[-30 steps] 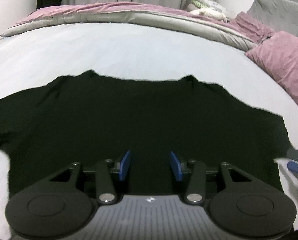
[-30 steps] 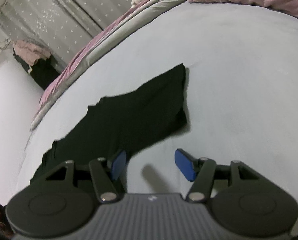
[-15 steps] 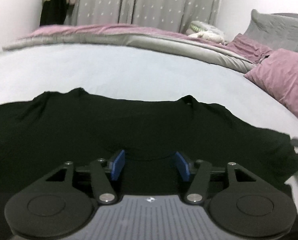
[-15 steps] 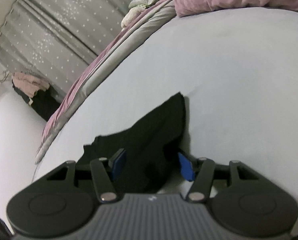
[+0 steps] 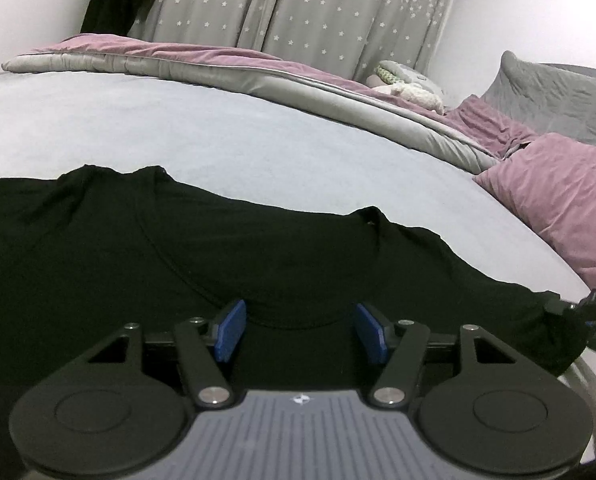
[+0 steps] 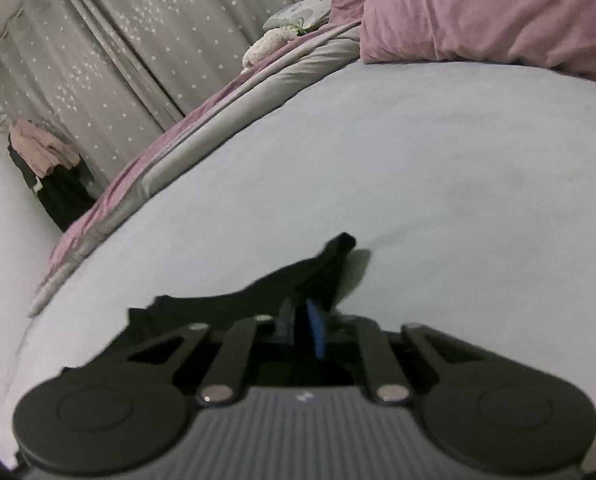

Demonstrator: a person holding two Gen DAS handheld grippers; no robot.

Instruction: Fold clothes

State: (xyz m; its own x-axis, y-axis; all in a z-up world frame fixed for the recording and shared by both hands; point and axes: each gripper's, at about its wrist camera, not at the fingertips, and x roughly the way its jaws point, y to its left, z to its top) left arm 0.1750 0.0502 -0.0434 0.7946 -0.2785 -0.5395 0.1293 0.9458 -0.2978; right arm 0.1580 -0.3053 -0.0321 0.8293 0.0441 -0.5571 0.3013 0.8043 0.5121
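Right gripper (image 6: 302, 320) lettering, blurred, perhaps "DA"; jaws clamp black shirt (image 5: 138, 264).

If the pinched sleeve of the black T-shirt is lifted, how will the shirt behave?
The black T-shirt lies limp and creased, so it will probably drape and trail. The right claw pinches only the sleeve tip, so fabric likely bunches. It looks light.

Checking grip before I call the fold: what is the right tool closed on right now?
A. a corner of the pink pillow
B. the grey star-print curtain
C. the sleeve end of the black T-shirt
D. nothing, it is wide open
C: in the right wrist view the right tool has its blue pads pinched together on the sleeve end of the black cotton T-shirt lying on the pale grey bed sheet.
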